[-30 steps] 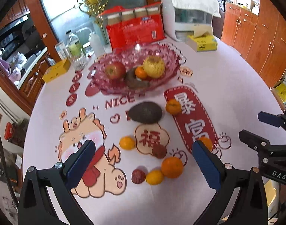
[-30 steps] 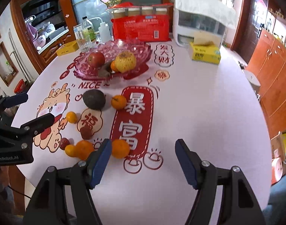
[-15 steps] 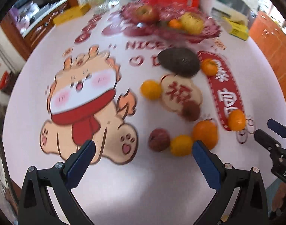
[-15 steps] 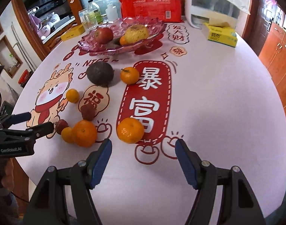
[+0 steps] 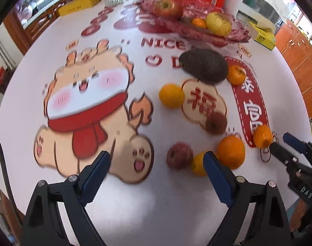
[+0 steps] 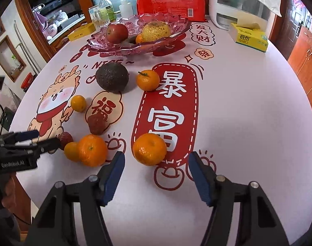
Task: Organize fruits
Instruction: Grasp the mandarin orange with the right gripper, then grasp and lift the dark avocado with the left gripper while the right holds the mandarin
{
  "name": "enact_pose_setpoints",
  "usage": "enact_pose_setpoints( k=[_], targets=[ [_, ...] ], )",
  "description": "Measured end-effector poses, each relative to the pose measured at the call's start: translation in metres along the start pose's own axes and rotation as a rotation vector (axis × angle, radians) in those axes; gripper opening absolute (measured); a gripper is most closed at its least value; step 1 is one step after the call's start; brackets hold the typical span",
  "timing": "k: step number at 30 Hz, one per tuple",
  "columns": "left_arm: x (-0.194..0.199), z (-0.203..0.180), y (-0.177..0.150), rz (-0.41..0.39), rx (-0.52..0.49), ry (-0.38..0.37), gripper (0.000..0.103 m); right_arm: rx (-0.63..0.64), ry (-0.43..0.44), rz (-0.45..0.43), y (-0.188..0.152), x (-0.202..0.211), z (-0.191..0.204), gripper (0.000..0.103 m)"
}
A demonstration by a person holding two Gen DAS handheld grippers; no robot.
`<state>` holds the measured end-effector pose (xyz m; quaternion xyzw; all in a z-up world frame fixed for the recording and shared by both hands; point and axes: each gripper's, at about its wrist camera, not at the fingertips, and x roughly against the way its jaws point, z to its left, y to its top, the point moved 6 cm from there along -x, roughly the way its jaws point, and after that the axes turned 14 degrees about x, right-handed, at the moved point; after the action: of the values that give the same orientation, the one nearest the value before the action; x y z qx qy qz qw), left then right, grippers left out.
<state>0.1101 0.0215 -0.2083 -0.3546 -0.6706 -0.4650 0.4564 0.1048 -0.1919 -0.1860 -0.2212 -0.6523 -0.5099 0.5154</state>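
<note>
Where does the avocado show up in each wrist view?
Left wrist: avocado, upper right of centre, below the pink glass bowl.
Right wrist: avocado, left of centre, upper half.
Shared landmark: the stemmed tangerine just right of it.

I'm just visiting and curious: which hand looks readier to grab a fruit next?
Probably the right. The right gripper, jaws closing, hovers just short of the round orange mandarin on the red banner print, lined up with its gap. The left gripper faces mostly bare cloth, fruit beside one finger.

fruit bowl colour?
Translucent pink-red glass with a moulded pattern, the fruit bowl shows best in the right wrist view.
</note>
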Motion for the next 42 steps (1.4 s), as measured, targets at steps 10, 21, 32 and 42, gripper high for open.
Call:
enact_pose_setpoints(
  k=[10, 21, 32, 42],
  targets=[
    [-0.006, -0.045, 0.064, -0.023, -0.076, -0.071, 0.091, -0.050, 0.030, 0.030, 0.001, -0.025, 0.001, 0.055],
    [-0.038, -0.098, 0.091, 0.102, 0.031, -0.193, 0.091, -0.101, 0.059, 0.040, 0.004, -0.038, 0.003, 0.042],
    [-0.070, -0.111, 0.115, 0.049, 0.183, -0.095, 0.090, -0.088, 0.056, 0.012, 0.001, -0.037, 0.004, 0.042],
    [-0.097, -0.114, 0.111, 0.062, 0.165, -0.012, 0.062, -0.068, 0.065, 0.006, -0.003, -0.035, 0.004, 0.042]
  ],
)
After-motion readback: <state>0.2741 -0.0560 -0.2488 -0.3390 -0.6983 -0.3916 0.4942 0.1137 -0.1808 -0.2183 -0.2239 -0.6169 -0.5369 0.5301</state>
